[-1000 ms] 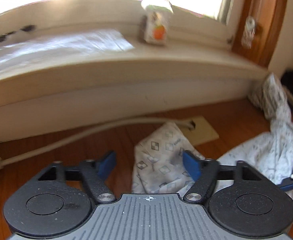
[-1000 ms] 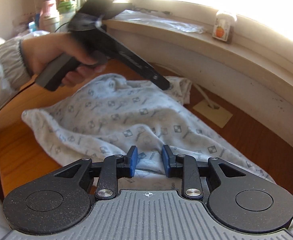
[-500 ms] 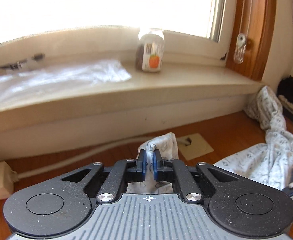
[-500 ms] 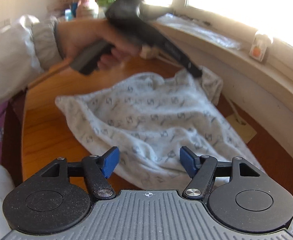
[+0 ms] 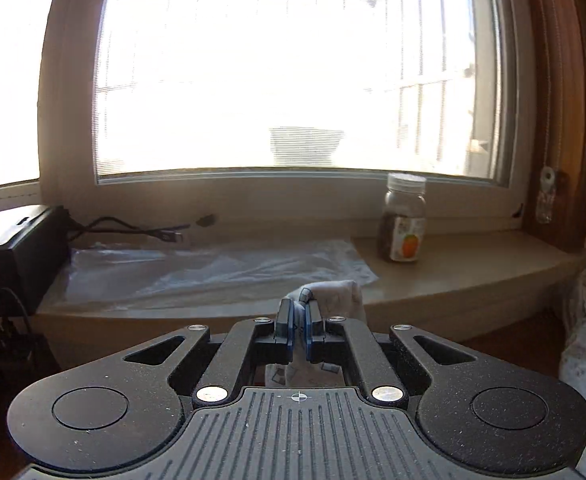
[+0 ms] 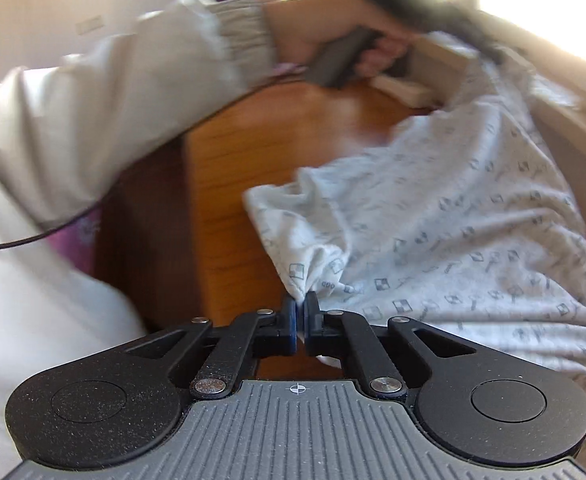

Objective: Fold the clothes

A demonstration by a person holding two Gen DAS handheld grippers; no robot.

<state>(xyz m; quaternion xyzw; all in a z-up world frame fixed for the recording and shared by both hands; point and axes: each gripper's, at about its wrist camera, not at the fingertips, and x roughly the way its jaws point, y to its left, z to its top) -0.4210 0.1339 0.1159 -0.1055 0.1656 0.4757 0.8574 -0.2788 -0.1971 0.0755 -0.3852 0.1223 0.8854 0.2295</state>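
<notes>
In the left wrist view the left gripper (image 5: 299,322), black-armed with blue pads, sits at lower centre with its jaws clamped together on a bunched corner of the white cotton garment printed with small grey squares (image 5: 335,294); a tuft of that cloth pokes up just above and to the right of the pads, more of it shows below them between the arms, and another fold of the same fabric hangs at the right edge of the frame; beyond it, across the middle of the frame, runs the beige stone window sill (image 5: 473,256), bearing a crumpled clear plastic sheet (image 5: 213,268) at centre, a glass jar with a white lid and an orange-fruit label (image 5: 404,218) to the right, and a black box with cables (image 5: 9,256) at the left edge; in the right wrist view the right gripper (image 6: 301,318) at lower centre is likewise pinched shut on a gathered edge of the garment (image 6: 453,208), which spreads from the pads up and across the right half of the frame over the orange-brown wooden table (image 6: 229,184); at upper centre, blurred, a hand (image 6: 333,36) in a white gathered sleeve (image 6: 133,96) grips a dark handle.
</notes>
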